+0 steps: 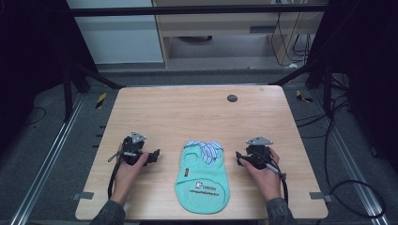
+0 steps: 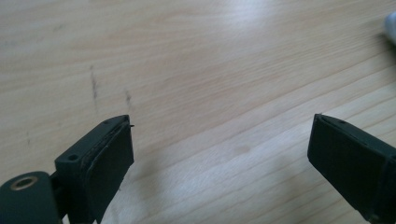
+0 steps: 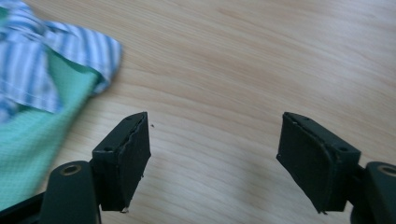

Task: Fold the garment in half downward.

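Both tools released, left tool [image 1: 157,153] and right tool [image 1: 238,155] flanking green garment [image 1: 202,180], striped collar [image 3: 42,65] close in right gripper view.

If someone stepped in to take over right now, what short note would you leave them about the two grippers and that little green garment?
Left gripper: open, nothing between its jaws, resting over bare table to the left of the garment.
Right gripper: open, empty, just to the right of the garment, not touching it.
Green garment: lies flat near the front edge, between the two grippers, its striped collar at the far end.
Done: nothing visible so far; the garment looks untouched.
Left: probably taking hold of the garment and handling it, likely folding.
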{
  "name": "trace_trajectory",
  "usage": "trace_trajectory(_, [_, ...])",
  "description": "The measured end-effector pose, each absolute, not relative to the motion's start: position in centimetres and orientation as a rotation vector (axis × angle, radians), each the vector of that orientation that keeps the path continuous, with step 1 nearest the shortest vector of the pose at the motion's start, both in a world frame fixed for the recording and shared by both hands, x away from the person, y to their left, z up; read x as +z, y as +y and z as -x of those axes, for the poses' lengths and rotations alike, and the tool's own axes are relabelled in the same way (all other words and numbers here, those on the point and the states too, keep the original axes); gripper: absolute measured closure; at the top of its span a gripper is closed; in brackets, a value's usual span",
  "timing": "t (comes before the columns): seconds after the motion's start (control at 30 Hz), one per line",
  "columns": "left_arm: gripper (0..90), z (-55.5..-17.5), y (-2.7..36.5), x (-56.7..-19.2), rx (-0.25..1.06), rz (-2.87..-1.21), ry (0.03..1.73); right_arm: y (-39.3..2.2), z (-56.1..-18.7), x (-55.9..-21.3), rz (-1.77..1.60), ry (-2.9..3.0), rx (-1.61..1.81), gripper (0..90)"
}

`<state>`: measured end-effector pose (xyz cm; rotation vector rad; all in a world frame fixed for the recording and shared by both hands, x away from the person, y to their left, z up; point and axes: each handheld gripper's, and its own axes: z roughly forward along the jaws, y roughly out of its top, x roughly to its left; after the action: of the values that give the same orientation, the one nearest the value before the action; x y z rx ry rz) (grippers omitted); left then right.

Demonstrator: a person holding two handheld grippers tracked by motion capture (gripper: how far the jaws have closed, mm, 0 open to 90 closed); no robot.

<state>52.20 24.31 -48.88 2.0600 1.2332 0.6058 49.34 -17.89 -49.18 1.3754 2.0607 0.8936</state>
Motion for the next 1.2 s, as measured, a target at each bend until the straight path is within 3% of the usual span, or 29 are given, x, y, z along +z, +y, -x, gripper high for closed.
trace_trajectory(0.07, [6.5, -52.3, 24.0, -48.5, 0.606, -2.061, 1.207, -17.6, -49.4, -49.0, -1.365, 2.066, 0.907, 27.6])
trace_trajectory(0.2, [8.0, -53.7, 22.0, -47.7, 0.558, -2.108, 1.133, -15.7, -50.3, -47.8, -1.266, 2.122, 0.936, 41.0])
trace_trajectory(0.23, [9.8, -53.7, 22.0, -47.7, 0.558, -2.108, 1.133, -15.7, -50.3, -47.8, -1.266, 2.122, 0.936, 41.0])
trace_trajectory(0.27, [12.8, -54.4, 20.9, -47.5, 0.535, -2.120, 1.106, -14.9, -50.9, -47.6, -1.243, 2.153, 0.947, 48.3])
trace_trajectory(0.43, [21.4, -55.5, 18.9, -47.4, 0.499, -2.155, 1.063, -12.9, -52.6, -47.4, -1.192, 2.189, 0.990, 61.6])
trace_trajectory(0.67, [31.8, -57.0, 16.3, -46.6, 0.453, -2.169, 1.003, -11.3, -53.8, -47.4, -1.160, 2.209, 1.023, 69.7])
trace_trajectory(0.8, [37.9, -58.1, 14.5, -45.8, 0.423, -2.166, 0.979, -11.0, -54.4, -47.7, -1.195, 2.233, 1.048, 68.9])
trace_trajectory(1.0, [37.5, -58.4, 12.0, -47.2, 0.381, -2.297, 0.946, -10.5, -54.8, -48.5, -1.197, 2.293, 0.989, 63.8])
trace_trajectory(1.2, [35.4, -58.5, 12.2, -48.4, 0.341, -2.313, 0.966, -10.1, -55.0, -49.2, -1.181, 2.339, 0.936, 59.3])
